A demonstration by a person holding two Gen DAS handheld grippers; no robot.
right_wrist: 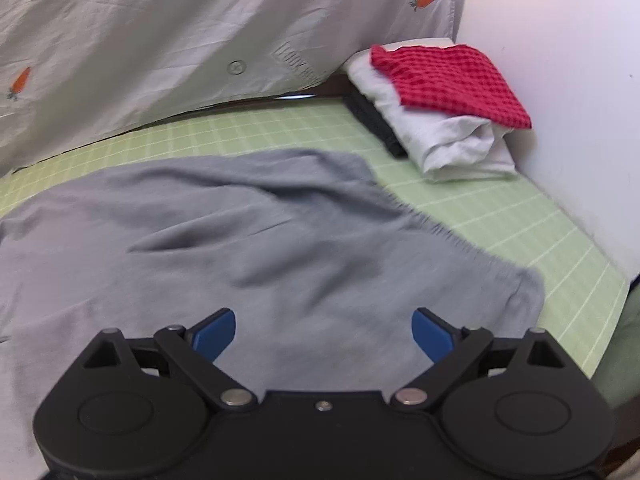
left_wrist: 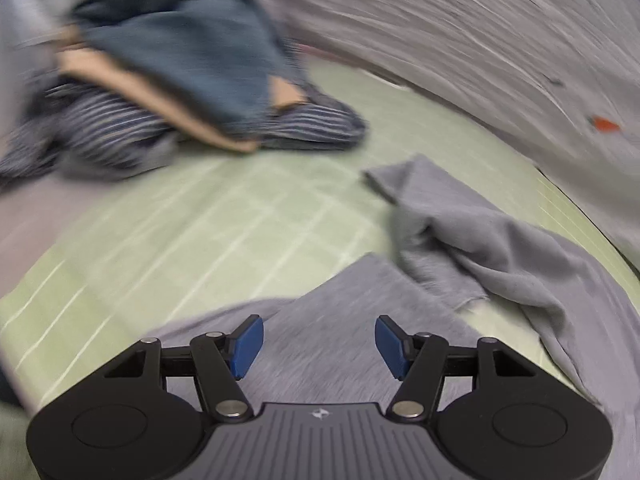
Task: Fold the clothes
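Half-blurred clothes pile (left_wrist: 168,80) beyond grey garment (left_wrist: 480,240)

Clothes pile (left_wrist: 168,80) motion-blurred; grey garment (right_wrist: 240,240) cut off at left edge.

A home bedroom: a bed with a green checked sheet (right_wrist: 500,216), a carrot-print duvet (right_wrist: 200,40) bunched along its far side, a pillow (right_wrist: 448,140) by the white wall (right_wrist: 560,80), clothes piled (left_wrist: 168,80) far left.

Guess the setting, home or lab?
Likely a home bedroom: green checked sheet like a bed, carrot-print quilt alongside, folded clothes stack by the wall, grey garment spread out.
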